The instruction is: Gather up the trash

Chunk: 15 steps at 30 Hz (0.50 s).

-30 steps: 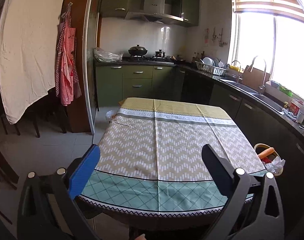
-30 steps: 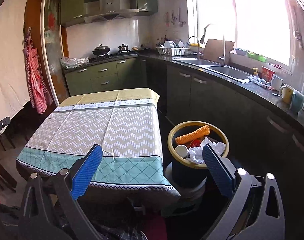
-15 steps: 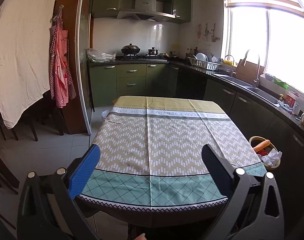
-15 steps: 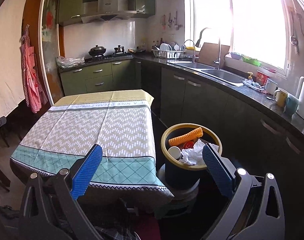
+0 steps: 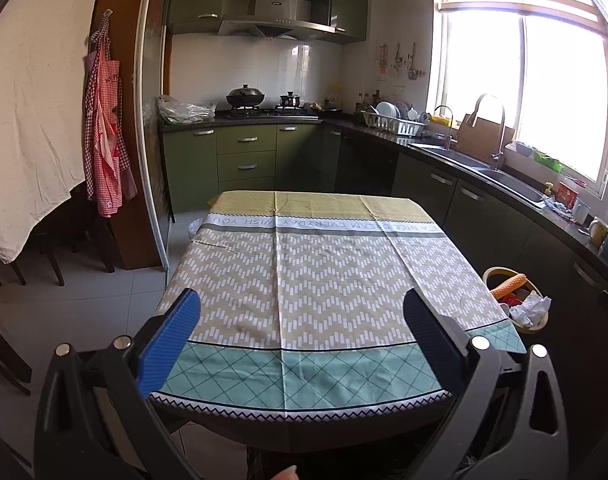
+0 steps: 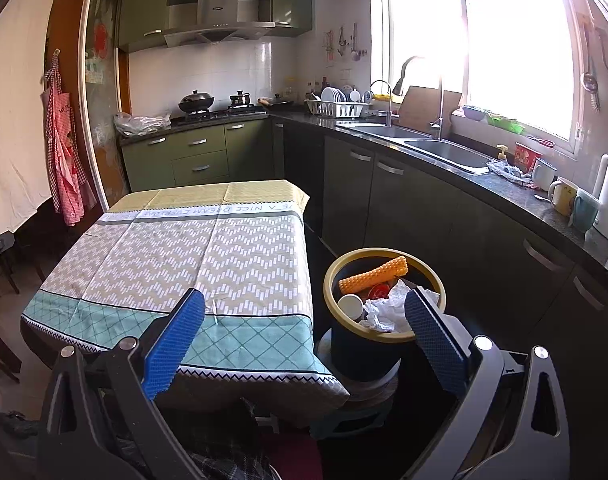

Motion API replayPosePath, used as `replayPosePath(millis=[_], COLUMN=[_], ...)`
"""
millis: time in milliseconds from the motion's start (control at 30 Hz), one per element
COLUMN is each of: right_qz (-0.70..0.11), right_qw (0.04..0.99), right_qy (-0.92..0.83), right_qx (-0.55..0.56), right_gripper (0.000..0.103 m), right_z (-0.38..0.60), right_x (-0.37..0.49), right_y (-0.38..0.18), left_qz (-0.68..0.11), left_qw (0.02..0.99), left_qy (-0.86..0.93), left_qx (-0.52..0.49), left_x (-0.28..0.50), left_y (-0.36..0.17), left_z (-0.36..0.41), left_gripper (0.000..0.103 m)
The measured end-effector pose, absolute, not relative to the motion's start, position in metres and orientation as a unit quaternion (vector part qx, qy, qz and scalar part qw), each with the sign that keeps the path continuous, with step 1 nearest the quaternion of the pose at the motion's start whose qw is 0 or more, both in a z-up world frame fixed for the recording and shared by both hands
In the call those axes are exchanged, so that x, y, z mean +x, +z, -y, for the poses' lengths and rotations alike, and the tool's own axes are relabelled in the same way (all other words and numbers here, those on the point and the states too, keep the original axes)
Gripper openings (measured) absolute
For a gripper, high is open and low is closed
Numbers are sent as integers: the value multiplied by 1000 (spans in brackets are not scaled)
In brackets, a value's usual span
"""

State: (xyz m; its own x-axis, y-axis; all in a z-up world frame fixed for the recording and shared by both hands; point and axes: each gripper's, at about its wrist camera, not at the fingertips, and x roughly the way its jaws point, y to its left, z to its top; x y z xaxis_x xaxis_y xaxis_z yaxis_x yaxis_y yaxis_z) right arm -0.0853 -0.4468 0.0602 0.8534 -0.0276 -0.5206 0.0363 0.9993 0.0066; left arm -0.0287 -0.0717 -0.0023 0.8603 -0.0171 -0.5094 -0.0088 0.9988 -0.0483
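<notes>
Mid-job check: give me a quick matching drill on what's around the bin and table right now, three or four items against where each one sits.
Things:
1. corn cob
2. crumpled tissue
3. tablecloth
4. dish rack

Places:
A. on the counter by the sink
B. spread over the table
C. across the far side of the bin, on top
D. in the bin, near side

Pairs: 1-C, 2-D, 3-B, 4-A
</notes>
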Motion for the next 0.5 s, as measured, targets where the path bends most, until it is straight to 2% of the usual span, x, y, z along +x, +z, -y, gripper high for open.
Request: replayPosePath(millis=[500], right_qz=[-271], right_qw=[962], right_qy=[-15], right_qx=[8], right_gripper=[99], right_z=[448], right_x=[-83], right_y=[59], left_qz=[-266], left_qw=[964], left_qy=[-13], left_qx=[-22], left_x=[-30], left_y=[-2], left_z=[77], left_gripper=[97])
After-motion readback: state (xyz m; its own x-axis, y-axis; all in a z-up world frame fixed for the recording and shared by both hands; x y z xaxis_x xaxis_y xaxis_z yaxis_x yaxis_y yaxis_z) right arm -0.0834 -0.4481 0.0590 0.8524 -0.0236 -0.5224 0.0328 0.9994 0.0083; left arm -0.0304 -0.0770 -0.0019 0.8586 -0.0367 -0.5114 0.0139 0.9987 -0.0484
